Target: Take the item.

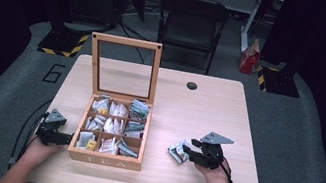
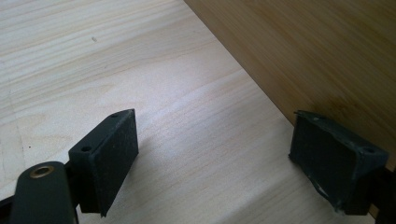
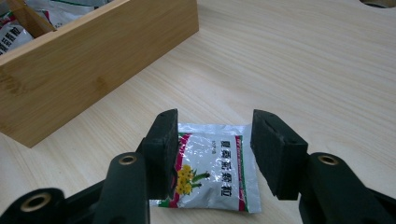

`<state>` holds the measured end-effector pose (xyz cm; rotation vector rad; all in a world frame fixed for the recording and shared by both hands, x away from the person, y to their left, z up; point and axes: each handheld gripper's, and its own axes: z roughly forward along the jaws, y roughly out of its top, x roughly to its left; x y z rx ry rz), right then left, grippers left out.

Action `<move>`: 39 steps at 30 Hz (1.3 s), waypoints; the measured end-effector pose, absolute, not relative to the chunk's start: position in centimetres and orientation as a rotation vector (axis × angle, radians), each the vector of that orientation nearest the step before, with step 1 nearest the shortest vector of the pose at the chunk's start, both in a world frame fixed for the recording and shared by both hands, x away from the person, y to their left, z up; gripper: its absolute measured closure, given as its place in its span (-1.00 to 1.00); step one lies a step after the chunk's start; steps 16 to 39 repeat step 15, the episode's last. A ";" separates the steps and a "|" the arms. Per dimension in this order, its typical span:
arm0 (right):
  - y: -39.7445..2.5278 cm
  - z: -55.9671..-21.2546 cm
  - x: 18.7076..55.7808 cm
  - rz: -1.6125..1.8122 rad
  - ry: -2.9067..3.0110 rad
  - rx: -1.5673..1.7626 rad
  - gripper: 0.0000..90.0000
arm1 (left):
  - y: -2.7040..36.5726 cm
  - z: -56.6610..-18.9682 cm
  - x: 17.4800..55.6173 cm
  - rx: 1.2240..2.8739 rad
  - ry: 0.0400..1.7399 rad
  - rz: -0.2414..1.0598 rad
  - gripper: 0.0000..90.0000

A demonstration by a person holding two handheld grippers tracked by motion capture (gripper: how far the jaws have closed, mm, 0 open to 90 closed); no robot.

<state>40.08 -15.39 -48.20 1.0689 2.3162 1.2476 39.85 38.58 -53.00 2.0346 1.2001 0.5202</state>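
- Right now we hold our right claw (image 3: 215, 154) wide over a flat white foil tea sachet (image 3: 212, 170) lying on the pale wooden table (image 1: 209, 105), nearer its front edge.
- Our left claw (image 2: 215, 158) gapes wide too, gripping nothing, beside the open wooden tea box (image 1: 106, 155) with nine compartments.

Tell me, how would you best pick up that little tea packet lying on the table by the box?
The tea packet lies flat, so come from above and pinch across its two long side edges. The right gripper already straddles it, jaws open, one outside each edge.
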 end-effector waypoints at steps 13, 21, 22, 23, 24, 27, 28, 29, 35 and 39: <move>-16.0 -48.3 40.0 1.213 2.293 1.093 0.10 | 38.6 -53.0 39.8 2.035 1.200 0.520 -0.67; -16.0 -48.3 40.0 1.213 2.296 1.097 0.09 | 38.6 -53.0 39.8 2.035 1.200 0.520 -0.67; -16.0 -48.3 40.0 1.213 2.296 1.097 0.09 | 38.6 -53.0 39.8 2.035 1.200 0.520 -0.67; -16.0 -48.3 40.0 1.213 2.296 1.097 0.09 | 38.6 -53.0 39.8 2.035 1.200 0.520 -0.67; -16.0 -48.3 40.0 1.213 2.296 1.097 0.09 | 38.6 -53.0 39.8 2.035 1.200 0.520 -0.67; -16.0 -48.3 40.0 1.213 2.296 1.097 0.09 | 38.6 -53.0 39.8 2.035 1.200 0.520 -0.67; -16.0 -48.3 40.0 1.213 2.296 1.097 0.09 | 38.6 -53.0 39.8 2.035 1.200 0.520 -0.67; -16.0 -48.3 40.0 1.213 2.296 1.097 0.09 | 38.6 -53.0 39.8 2.035 1.200 0.520 -0.67; -16.0 -48.3 40.0 1.213 2.296 1.097 0.09 | 38.6 -53.0 39.8 2.035 1.200 0.520 -0.67; -16.0 -48.3 40.0 1.213 2.296 1.097 0.09 | 38.6 -53.0 39.8 2.035 1.200 0.520 -0.67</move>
